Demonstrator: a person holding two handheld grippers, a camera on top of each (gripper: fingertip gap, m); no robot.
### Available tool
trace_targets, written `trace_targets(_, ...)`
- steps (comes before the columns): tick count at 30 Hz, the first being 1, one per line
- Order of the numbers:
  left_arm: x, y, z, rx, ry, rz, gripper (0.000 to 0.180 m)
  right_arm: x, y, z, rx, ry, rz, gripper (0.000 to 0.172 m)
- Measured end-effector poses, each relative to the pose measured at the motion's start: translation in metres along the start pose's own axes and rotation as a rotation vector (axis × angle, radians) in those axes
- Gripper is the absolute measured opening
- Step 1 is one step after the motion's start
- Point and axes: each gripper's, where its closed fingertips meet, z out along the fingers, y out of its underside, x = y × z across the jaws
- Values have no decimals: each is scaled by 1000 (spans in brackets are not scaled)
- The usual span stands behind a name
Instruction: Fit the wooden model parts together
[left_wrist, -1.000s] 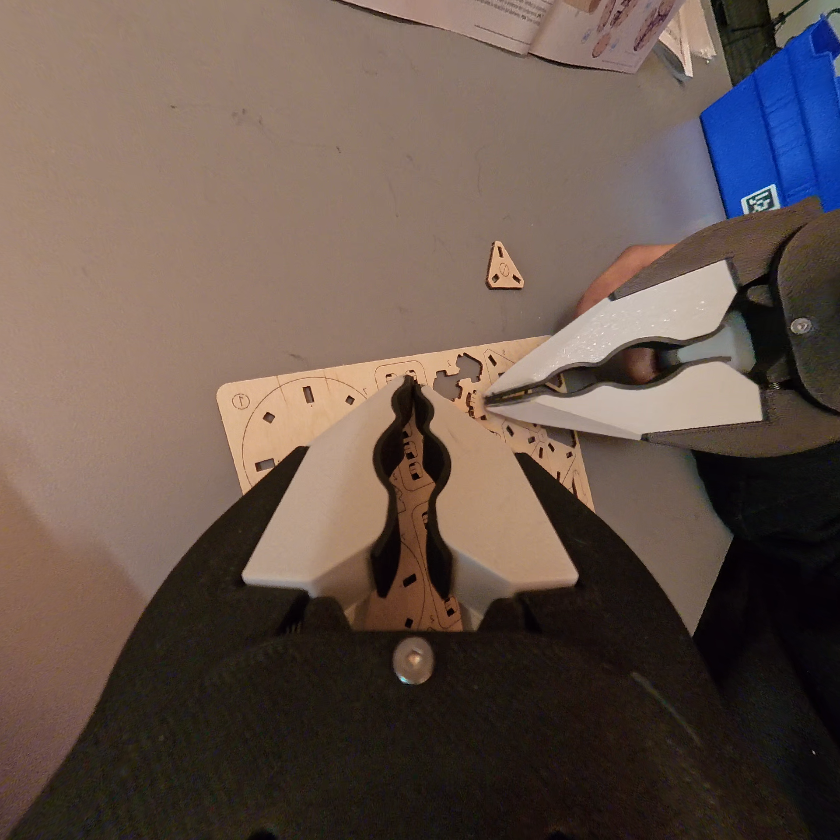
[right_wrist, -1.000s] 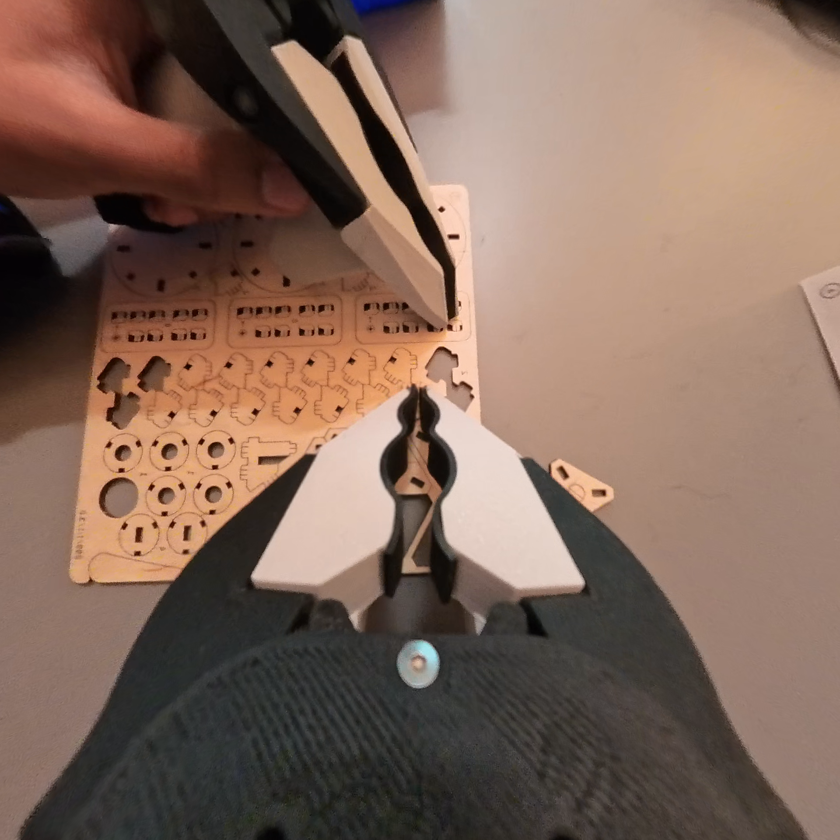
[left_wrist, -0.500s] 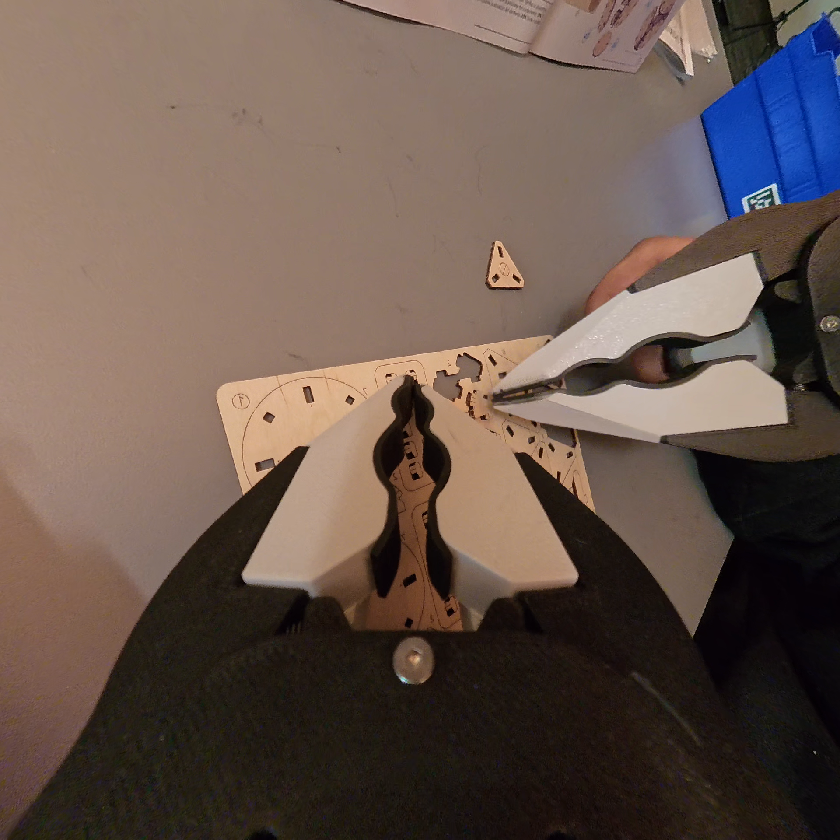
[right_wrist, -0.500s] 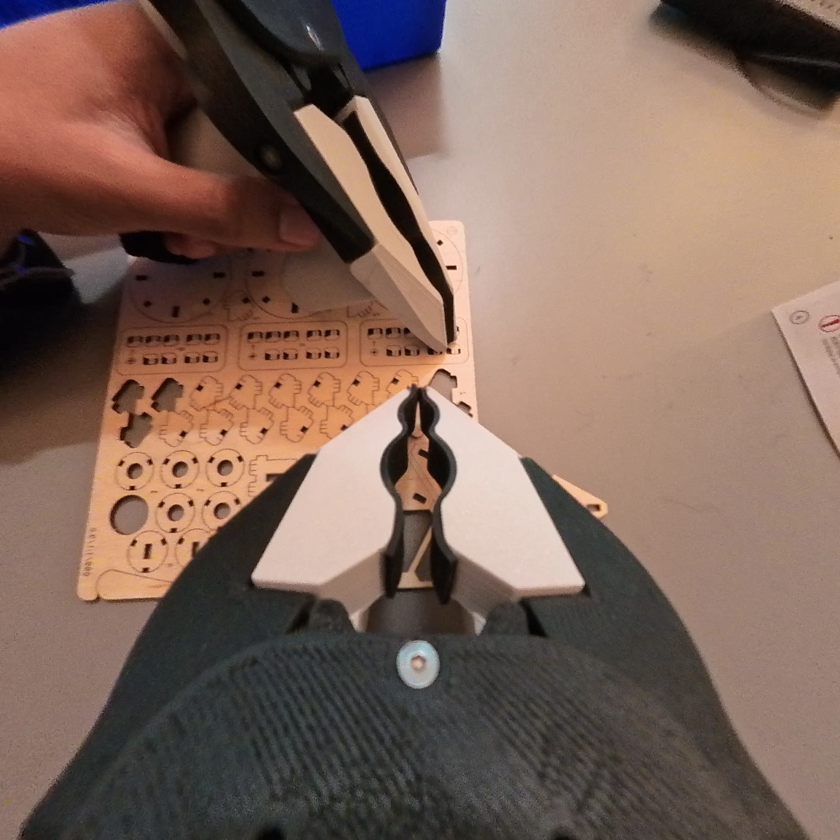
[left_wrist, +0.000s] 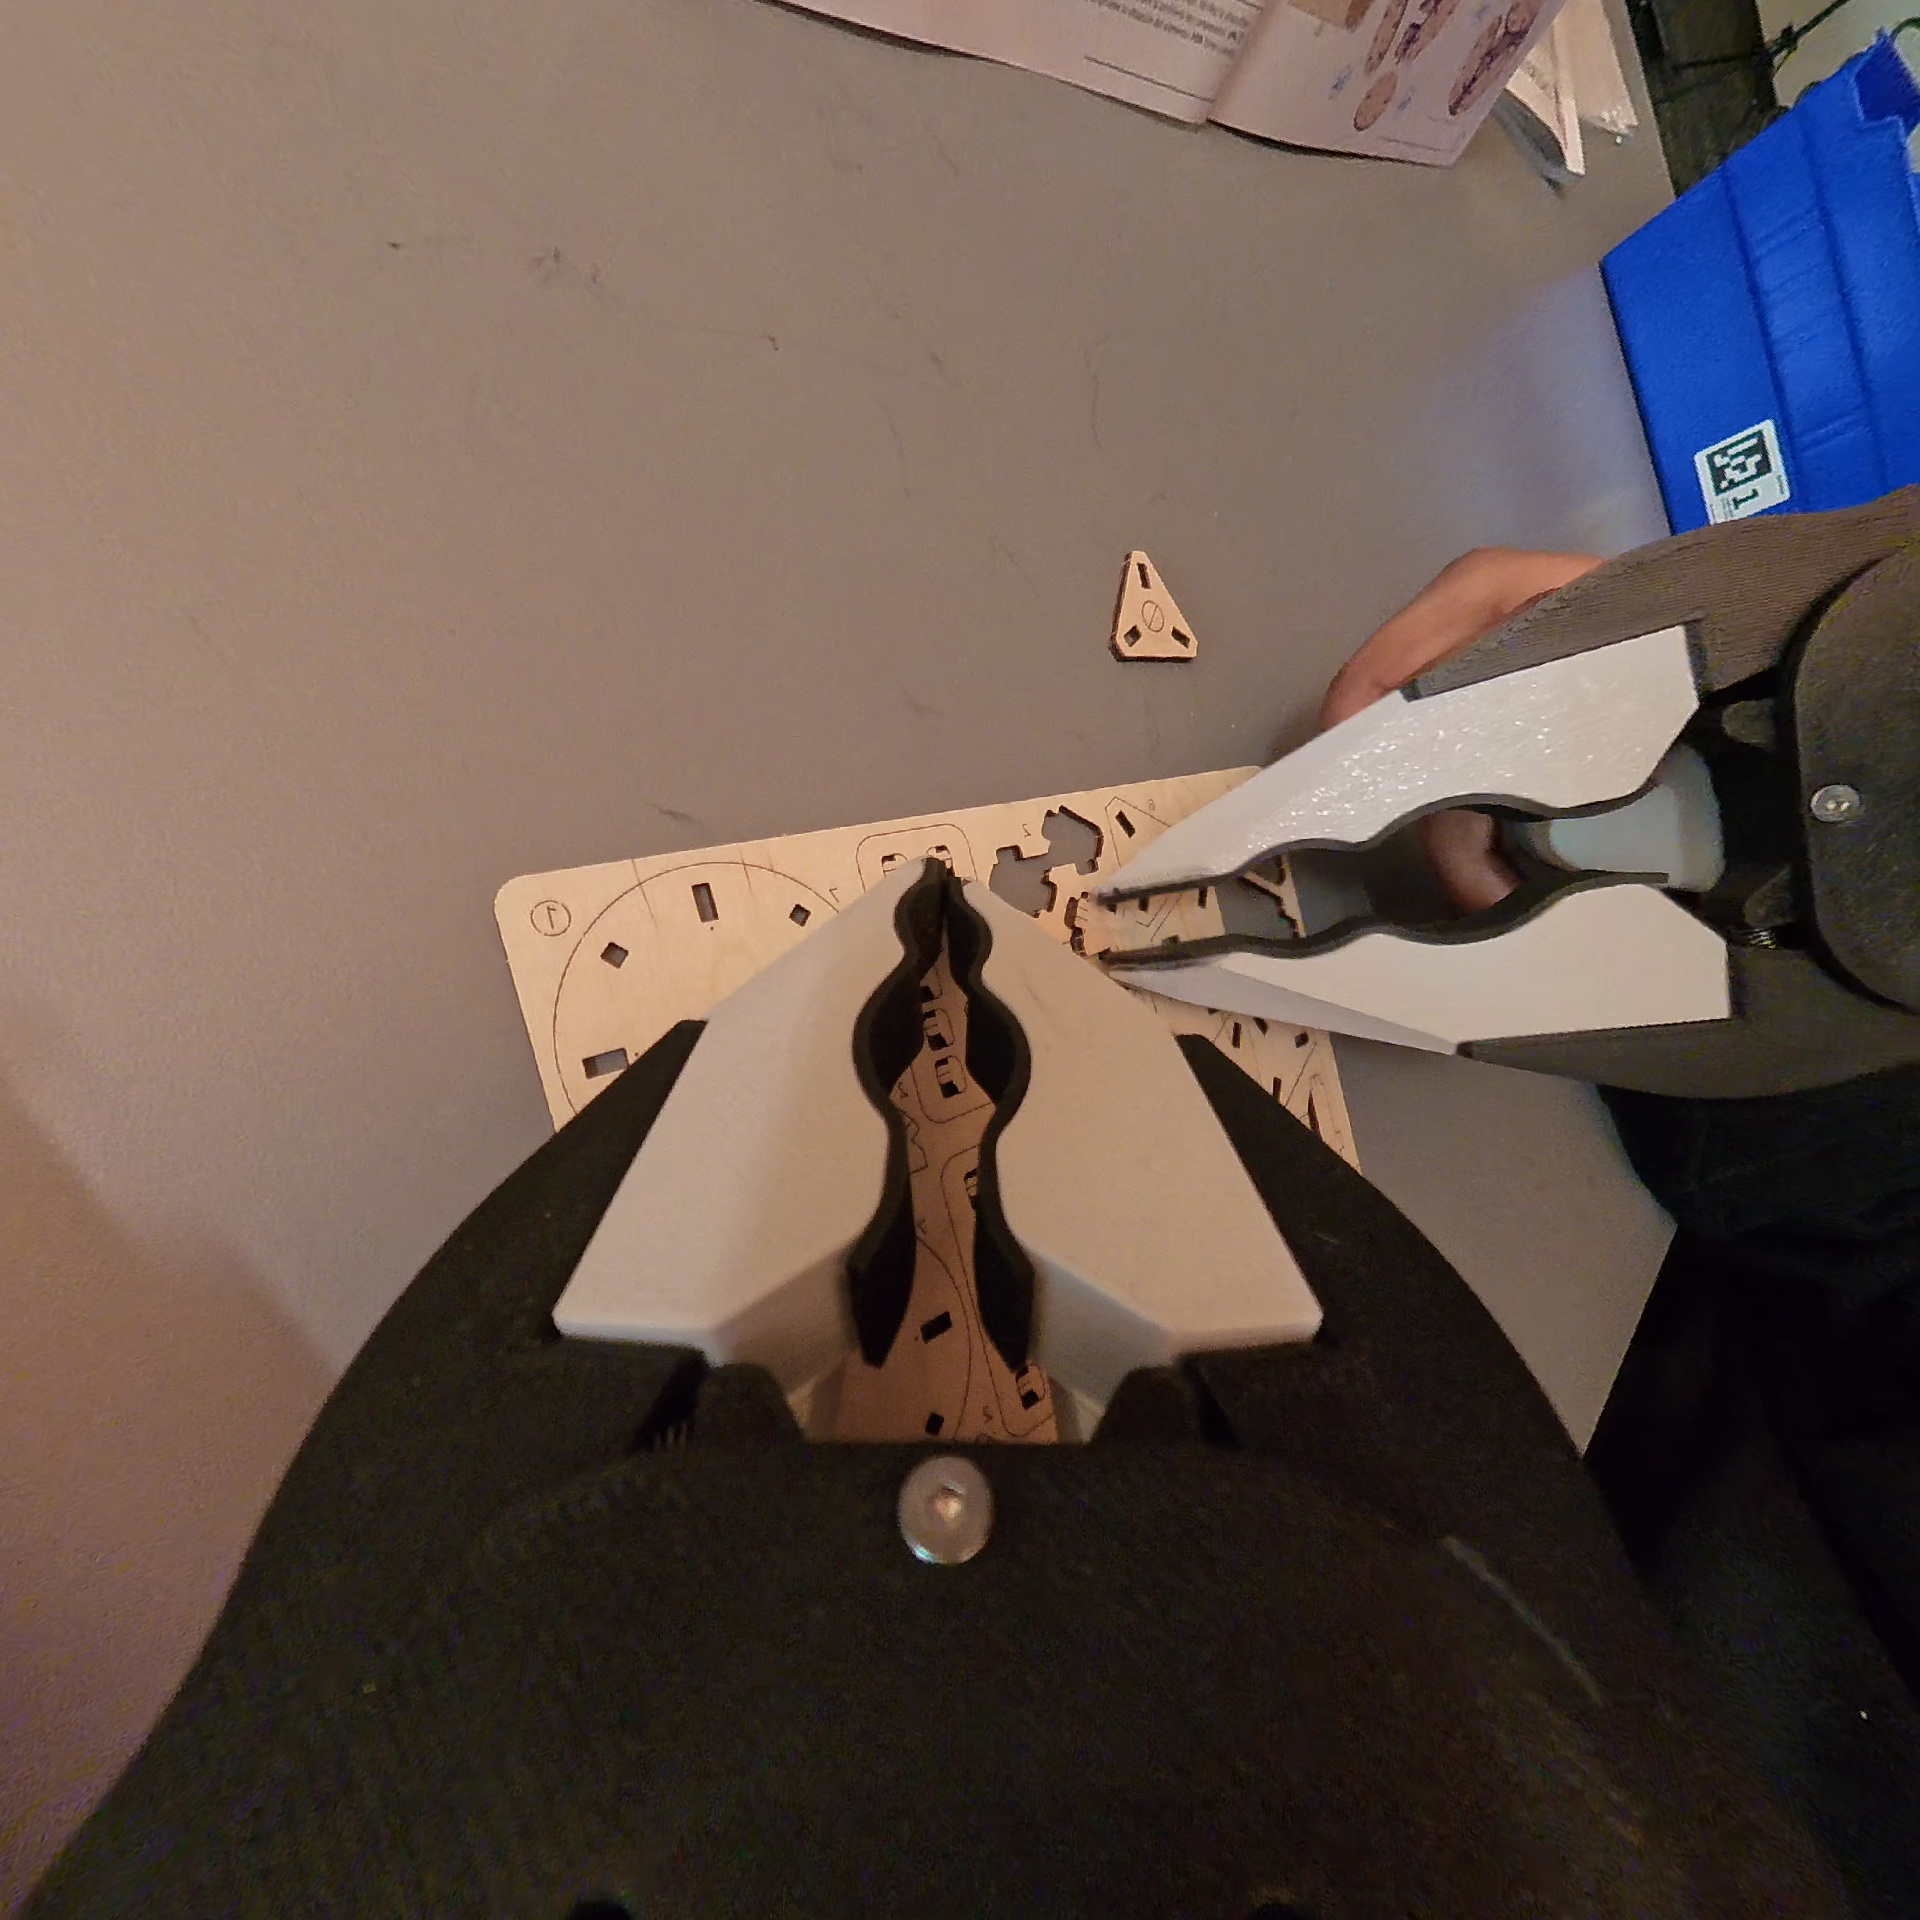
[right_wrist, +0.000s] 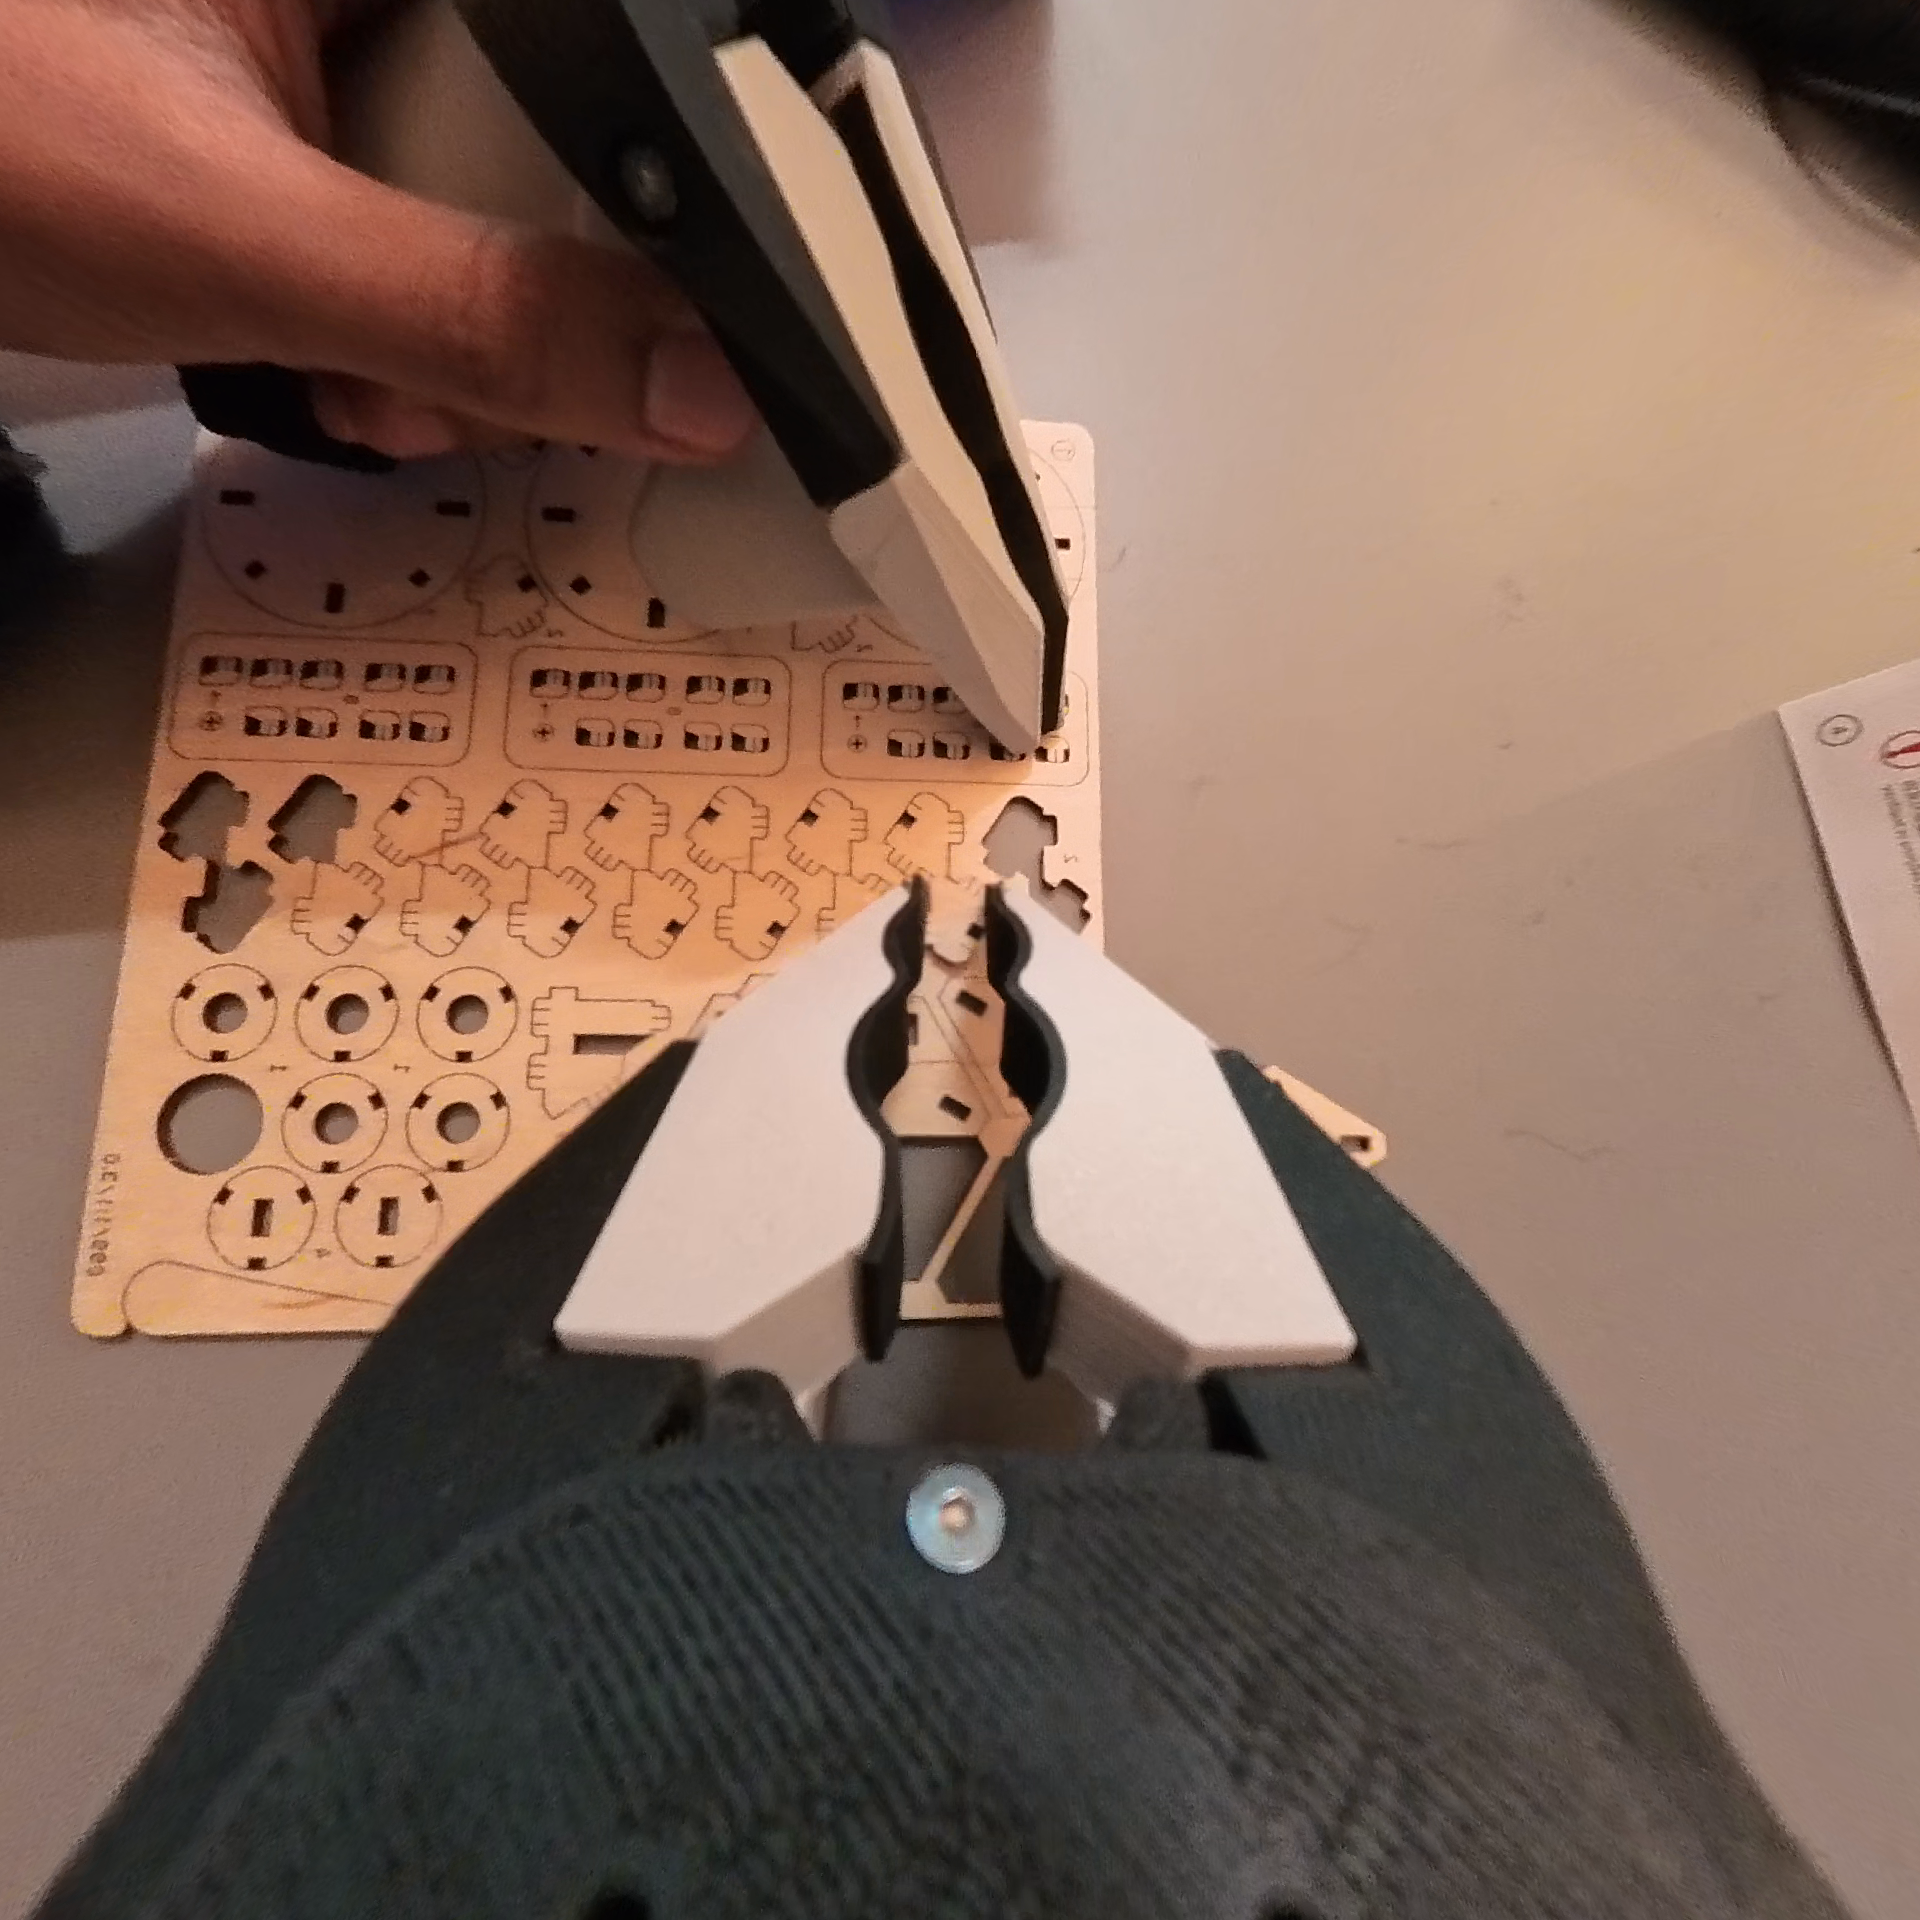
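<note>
A thin laser-cut wooden sheet (left_wrist: 644, 935) with several part outlines lies flat on the grey table; it also shows in the right wrist view (right_wrist: 623, 935). My left gripper (left_wrist: 940, 873) is shut on nothing, and its tip rests on the sheet's far right edge (right_wrist: 1044, 717). My right gripper (right_wrist: 956, 888) is slightly open at the sheet's right side, also seen in the left wrist view (left_wrist: 1107, 928). A small notched wooden piece (right_wrist: 954, 920) sits in the sheet between its fingertips. I see no firm grip on it.
A loose triangular wooden piece (left_wrist: 1153, 613) lies on the table beyond the sheet, also seen by the right gripper (right_wrist: 1340, 1132). A blue bin (left_wrist: 1787, 312) stands at the far right. An open booklet (left_wrist: 1299, 62) lies at the back. A paper sheet (right_wrist: 1860, 810) lies to the right. A hand (right_wrist: 364, 281) holds the left gripper. The grippers are tip to tip, or close to it.
My right gripper's jaws were shut and have now parted a little around the small piece in the sheet. The right wrist view has drawn back slightly. The left gripper has stayed pressed on the sheet.
</note>
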Motion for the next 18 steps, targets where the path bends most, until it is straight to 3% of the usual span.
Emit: trace_targets(18,0,0,0,0,0,0,0,-1,1,3,-3,-9,23,4)
